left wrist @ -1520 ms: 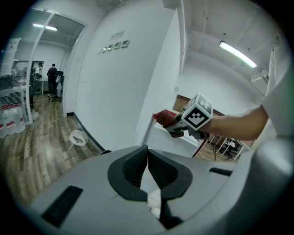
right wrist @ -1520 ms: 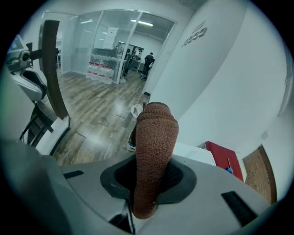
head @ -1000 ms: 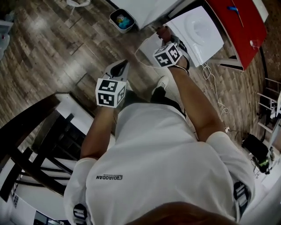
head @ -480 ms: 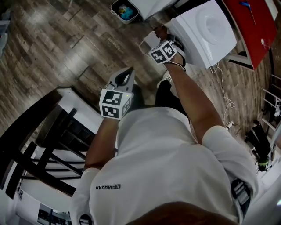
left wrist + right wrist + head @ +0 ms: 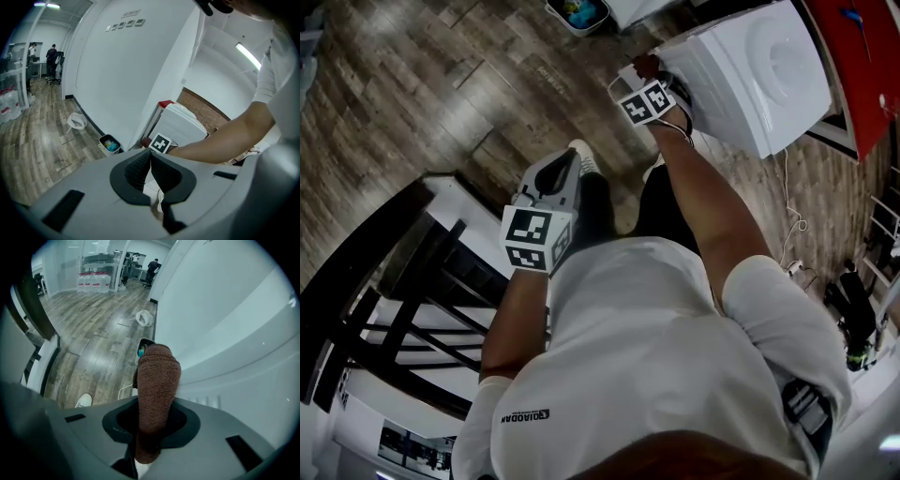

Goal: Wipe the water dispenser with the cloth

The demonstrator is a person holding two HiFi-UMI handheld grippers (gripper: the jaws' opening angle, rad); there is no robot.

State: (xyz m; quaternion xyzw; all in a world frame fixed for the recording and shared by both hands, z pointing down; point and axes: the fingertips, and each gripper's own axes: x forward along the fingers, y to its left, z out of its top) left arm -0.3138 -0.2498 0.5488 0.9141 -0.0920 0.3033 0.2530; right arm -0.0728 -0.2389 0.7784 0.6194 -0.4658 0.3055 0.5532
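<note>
we saw right gripper [image 5: 646,71] clamped on cloth [image 5: 157,376], moved in against water dispenser [image 5: 741,70] side | left gripper [image 5: 150,159] pinched empty, dropped farther from it | wiping likely starting

Your right arm stretched out toward 1 o'clock, right gripper [image 5: 645,75] clamped on cloth [image 5: 157,376]. Your left elbow bent, left gripper [image 5: 566,167] close in at 11 o'clock, jaws pressed together, nothing between.
</note>
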